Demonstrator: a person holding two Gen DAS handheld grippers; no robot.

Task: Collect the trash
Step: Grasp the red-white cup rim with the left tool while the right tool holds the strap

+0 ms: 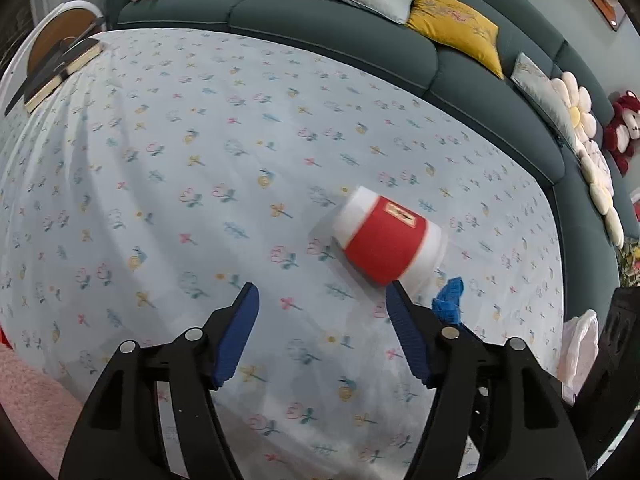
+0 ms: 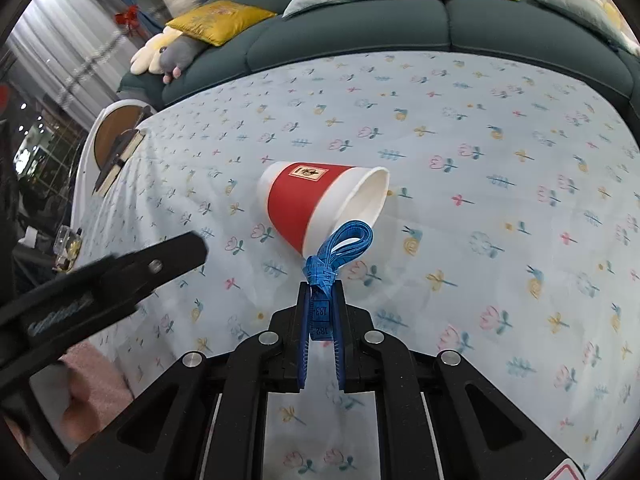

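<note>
A red and white paper cup lies on its side on the floral tablecloth. My left gripper hangs open over the cloth with nothing between its fingers, and the cup sits just past its right fingertip. In the right wrist view the cup has its mouth turned to the right. My right gripper is shut on a folded blue tape measure, whose loops stick out in front of the cup's rim. The tape measure also shows beside the left gripper's right finger. The left gripper reaches in from the left.
A dark green sofa with yellow and grey cushions and plush toys runs behind the table. A book lies on a round side table at the far left. A white plastic bag hangs at the right. A pink rug lies below.
</note>
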